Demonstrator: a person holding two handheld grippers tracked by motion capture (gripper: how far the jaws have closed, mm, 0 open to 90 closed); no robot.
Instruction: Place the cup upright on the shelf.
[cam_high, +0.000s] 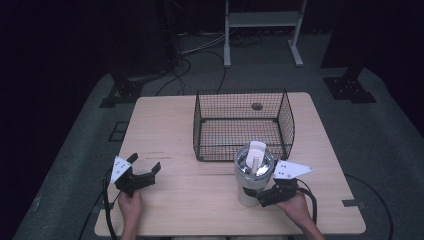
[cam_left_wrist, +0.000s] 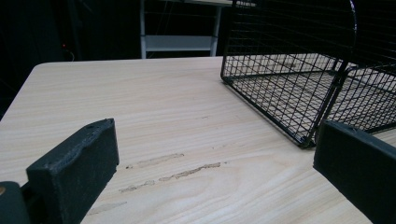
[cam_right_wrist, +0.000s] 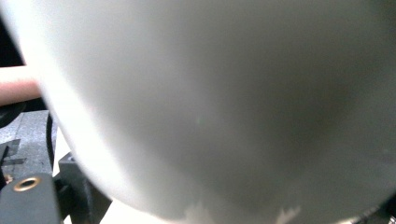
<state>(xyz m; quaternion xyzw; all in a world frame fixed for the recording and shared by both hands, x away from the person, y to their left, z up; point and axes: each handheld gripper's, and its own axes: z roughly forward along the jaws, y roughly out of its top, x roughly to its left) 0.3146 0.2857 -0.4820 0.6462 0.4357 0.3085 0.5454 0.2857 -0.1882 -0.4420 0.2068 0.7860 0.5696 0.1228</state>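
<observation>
Table (cam_high: 200, 200) near edge: right gripper (cam_high: 260, 196) clamps upright white cup (cam_high: 252, 175) just before basket (cam_high: 243, 125); left gripper (cam_high: 147, 172) rests spread, bare wood ahead.

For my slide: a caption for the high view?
Right gripper grips a white tumbler before the wire basket; left gripper open.

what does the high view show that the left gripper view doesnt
The high view alone takes in the white tumbler standing upright before the basket, the right tool at its lower side, apparently clamped on it, and the person's hands. The left gripper view alone shows scuff marks on the wood up close, between its wide-apart jaws. Both share the wire basket, the wooden table and the left tool.
</observation>
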